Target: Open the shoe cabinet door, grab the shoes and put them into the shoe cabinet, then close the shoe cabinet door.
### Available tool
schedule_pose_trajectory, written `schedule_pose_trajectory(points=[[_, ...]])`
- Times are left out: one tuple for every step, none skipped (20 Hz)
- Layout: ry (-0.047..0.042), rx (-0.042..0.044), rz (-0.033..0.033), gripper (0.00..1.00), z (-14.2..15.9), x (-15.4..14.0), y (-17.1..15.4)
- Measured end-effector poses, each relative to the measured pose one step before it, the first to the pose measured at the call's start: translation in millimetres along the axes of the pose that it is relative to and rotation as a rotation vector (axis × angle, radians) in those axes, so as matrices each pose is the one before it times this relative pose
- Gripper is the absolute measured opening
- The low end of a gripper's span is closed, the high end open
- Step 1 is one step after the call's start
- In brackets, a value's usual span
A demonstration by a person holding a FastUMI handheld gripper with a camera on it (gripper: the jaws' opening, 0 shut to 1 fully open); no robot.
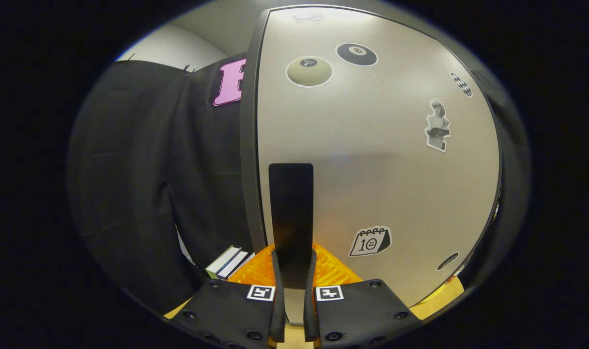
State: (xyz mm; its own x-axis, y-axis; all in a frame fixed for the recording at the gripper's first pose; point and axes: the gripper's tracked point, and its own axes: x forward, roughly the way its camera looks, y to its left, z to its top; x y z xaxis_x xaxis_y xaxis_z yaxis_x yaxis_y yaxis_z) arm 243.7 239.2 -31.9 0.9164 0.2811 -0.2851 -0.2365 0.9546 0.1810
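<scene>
Now clamped on black handle point(290, 213) of shoe cabinet door point(372, 160) — gripper point(292, 271) narrow, both fingers pressing handle's lower end. Door fills view just ahead. Risk — slipping off smooth handle if pulled off door's swing arc; shoes unseen.

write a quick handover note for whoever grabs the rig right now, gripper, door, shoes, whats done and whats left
Gripper: fingers closed on the dark vertical handle of the shoe cabinet door, one finger on each side of it.
Door: pale panel with stickers, right in front of the gripper; whether it is shut or slightly ajar cannot be told.
Shoes: not located from this view. Some books stand beside the cabinet, by the black cloth.
Done: handle gripped.
Left: swing the door, put the shoes inside, close the door.
</scene>
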Motion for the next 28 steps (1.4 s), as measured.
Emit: schedule_pose_trajectory(points=[[0.00862,-0.00045,0.00513,0.14,-0.67,-0.38,-0.12],[0.00558,-0.00201,0.00157,0.14,-0.45,-3.45,-0.86],[0.00083,0.00426,0.00103,0.14,-1.04,-3.65,-0.27],[0.00152,-0.00171,-0.00067,0.14,-0.56,-4.99,-0.03],[-0.00237,-0.00648,0.00028,0.14,-1.06,-7.09,2.03],[0.00059,-0.00379,-0.00204,0.14,-0.60,-8.91,1.53],[-0.00457,0.00531,-0.00296,0.14,-0.06,-7.22,0.57],[0.00136,-0.00444,-0.00226,0.14,-1.19,-9.23,-2.64],[-0.00186,-0.00329,-0.00403,0.14,-2.32,-10.88,-3.13],[-0.00297,-0.00286,-0.00183,0.14,-0.41,-10.32,-2.27],[-0.00119,0.00223,0.00023,0.14,-2.45,-6.88,-1.43],[-0.00143,0.00189,0.00078,0.14,-1.17,-8.37,-2.49],[-0.00089,-0.00436,0.00173,0.14,-0.71,-8.34,-2.69],[0.00231,-0.00368,0.00191,0.14,-0.67,-8.03,-3.54],[-0.00174,0.00009,0.00199,0.14,-1.26,-10.43,-4.01],[0.00123,0.00369,-0.00067,0.14,-1.45,-8.71,-4.31],[-0.00575,-0.00231,-0.00062,0.14,-0.80,-6.73,-3.67],[-0.00029,-0.00224,-0.00178,0.14,-1.28,-7.58,-4.21],[-0.00269,-0.00256,-0.00174,0.14,-1.23,-8.70,-4.39],[-0.00669,0.00169,-0.00592,0.14,-1.03,-9.02,-5.23],[-0.00193,-0.00408,-0.00537,0.14,-2.49,-9.80,-5.72],[-0.00655,0.00014,-0.00600,0.14,-0.89,-10.10,-6.76],[0.00399,0.00182,-0.00462,0.14,-1.29,-8.02,-7.35],[-0.00369,0.00857,-0.00749,0.14,-0.23,-7.47,-7.72],[0.00288,0.00137,-0.01034,0.14,-1.44,-6.72,-8.31],[-0.00651,-0.00840,-0.01147,0.14,0.50,-7.31,-7.80],[0.00242,-0.01285,-0.00874,0.13,-2.08,-5.87,-6.74],[0.00143,-0.00455,-0.01117,0.13,-0.38,-5.68,-6.96]])
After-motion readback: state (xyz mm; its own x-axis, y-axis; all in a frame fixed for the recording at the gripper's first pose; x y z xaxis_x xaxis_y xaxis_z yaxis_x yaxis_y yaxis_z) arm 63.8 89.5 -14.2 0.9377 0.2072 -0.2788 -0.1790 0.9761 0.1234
